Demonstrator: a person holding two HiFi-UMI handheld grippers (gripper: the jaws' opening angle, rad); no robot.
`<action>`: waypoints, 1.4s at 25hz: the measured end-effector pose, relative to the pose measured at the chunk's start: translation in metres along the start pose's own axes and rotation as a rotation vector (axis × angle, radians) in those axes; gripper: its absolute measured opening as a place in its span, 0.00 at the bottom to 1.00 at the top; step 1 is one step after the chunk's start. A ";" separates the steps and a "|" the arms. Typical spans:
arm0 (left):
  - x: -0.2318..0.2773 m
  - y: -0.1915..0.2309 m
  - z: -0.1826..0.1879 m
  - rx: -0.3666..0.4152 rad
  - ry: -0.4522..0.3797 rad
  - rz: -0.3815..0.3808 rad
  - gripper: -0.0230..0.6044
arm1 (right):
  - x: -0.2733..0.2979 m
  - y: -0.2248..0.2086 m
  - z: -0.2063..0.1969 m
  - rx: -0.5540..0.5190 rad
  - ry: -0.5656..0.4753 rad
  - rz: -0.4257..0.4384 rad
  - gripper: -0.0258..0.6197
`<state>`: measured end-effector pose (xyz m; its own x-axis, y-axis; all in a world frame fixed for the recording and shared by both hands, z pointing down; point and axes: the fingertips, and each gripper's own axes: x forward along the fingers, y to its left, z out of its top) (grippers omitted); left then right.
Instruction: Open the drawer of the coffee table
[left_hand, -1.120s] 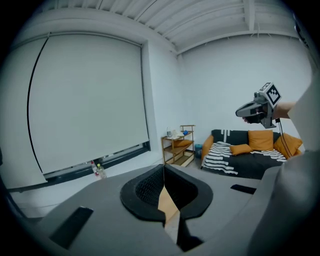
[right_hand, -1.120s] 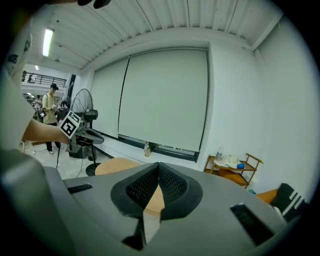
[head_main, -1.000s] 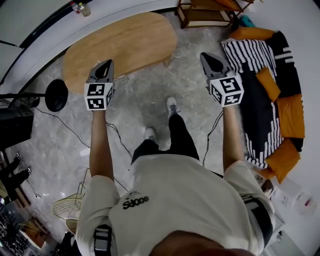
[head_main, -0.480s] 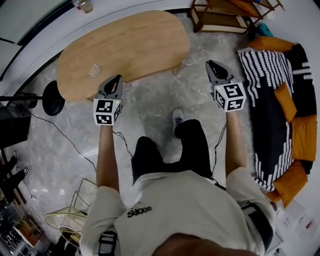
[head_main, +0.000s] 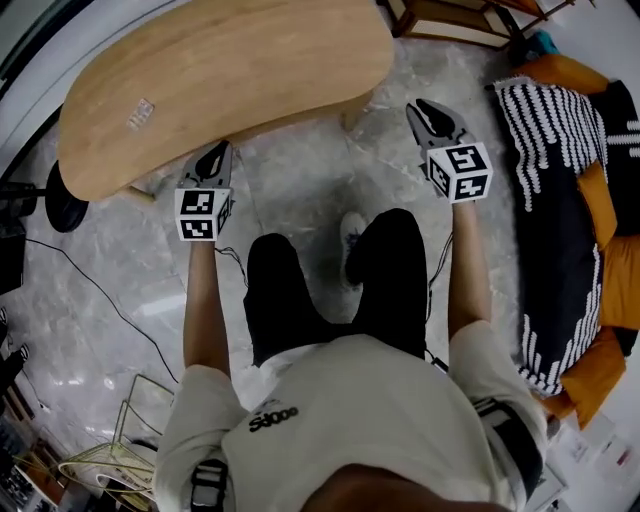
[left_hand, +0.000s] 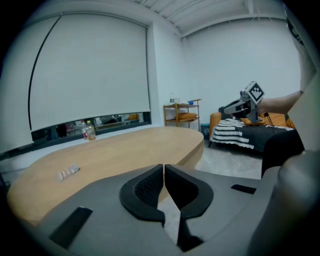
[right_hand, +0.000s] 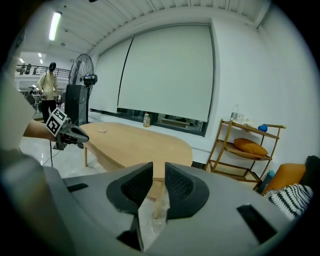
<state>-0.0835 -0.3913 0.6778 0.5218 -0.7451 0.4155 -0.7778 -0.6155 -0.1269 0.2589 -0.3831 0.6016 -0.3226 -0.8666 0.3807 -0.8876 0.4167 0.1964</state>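
The oval light-wood coffee table (head_main: 220, 70) stands on the marble floor ahead of me; I cannot make out a drawer front in any view. My left gripper (head_main: 212, 155) hovers at the table's near edge, jaws shut and empty, with the tabletop (left_hand: 115, 155) just beyond them (left_hand: 164, 172). My right gripper (head_main: 425, 108) is by the table's right end, near a leg (right_hand: 159, 200). Its jaws (right_hand: 159, 175) have just been opening and stand slightly apart with nothing between them. Each gripper view shows the other gripper across the table.
A sofa with a striped blanket (head_main: 560, 150) and orange cushions lies to the right. A wooden shelf rack (right_hand: 245, 145) stands beyond the table. A fan base (head_main: 65, 195) and cables (head_main: 100, 290) are at left. A small packet (head_main: 140, 110) lies on the tabletop.
Both grippers have sunk towards the table's near edge as the person crouched. The table now looms larger and closer in the head view.
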 end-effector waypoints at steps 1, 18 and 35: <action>0.006 0.002 -0.013 -0.010 -0.012 0.013 0.07 | 0.004 0.000 -0.013 0.002 -0.006 -0.011 0.13; 0.070 0.042 -0.125 -0.142 -0.058 0.122 0.46 | 0.121 0.029 -0.129 -0.038 0.036 0.077 0.42; 0.084 0.043 -0.126 -0.236 -0.105 0.225 0.40 | 0.176 0.028 -0.146 -0.043 0.030 0.118 0.43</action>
<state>-0.1175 -0.4476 0.8207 0.3515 -0.8853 0.3043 -0.9308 -0.3653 0.0123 0.2254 -0.4845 0.8060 -0.4132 -0.8027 0.4301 -0.8290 0.5270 0.1871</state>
